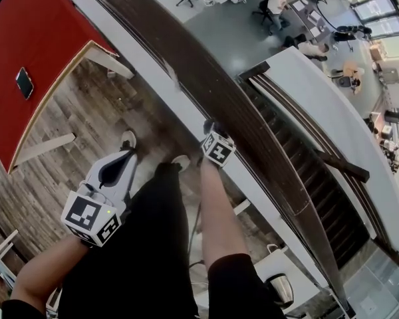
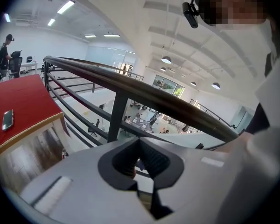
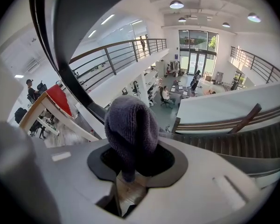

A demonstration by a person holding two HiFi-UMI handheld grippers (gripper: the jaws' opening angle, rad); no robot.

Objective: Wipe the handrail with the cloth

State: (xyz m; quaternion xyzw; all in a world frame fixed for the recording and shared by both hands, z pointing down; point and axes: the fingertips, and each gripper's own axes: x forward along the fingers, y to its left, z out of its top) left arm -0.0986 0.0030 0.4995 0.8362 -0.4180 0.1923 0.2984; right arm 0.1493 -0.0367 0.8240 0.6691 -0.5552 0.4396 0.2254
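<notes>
Nearest, low at the left of the head view: the left gripper (image 1: 126,157), set over a dark trouser leg (image 1: 146,244), well short of the rail. Jaws pressed together in the left gripper view (image 2: 141,157), nothing between them.

Just ahead, at the end of a bare forearm (image 1: 216,211): the right gripper (image 1: 213,128), jaws clenched on a grey knitted cloth (image 3: 132,127), bunched and standing up out of the jaws like a rounded cap. Cloth tip at the near edge of the dark wooden handrail (image 1: 253,138); actual contact impossible to tell. Same handrail huge and dark across the upper left of the right gripper view (image 3: 74,31), and a long curved bar on dark posts ahead of the left gripper (image 2: 144,92).

To the left, on a plank floor (image 1: 100,115), a red surface (image 1: 40,45) with a phone (image 1: 24,82) lying flat on it.

Beyond the rail, a staircase (image 1: 319,185) descending at the right. Far below, seated people (image 1: 277,4) on a pale lower level.
</notes>
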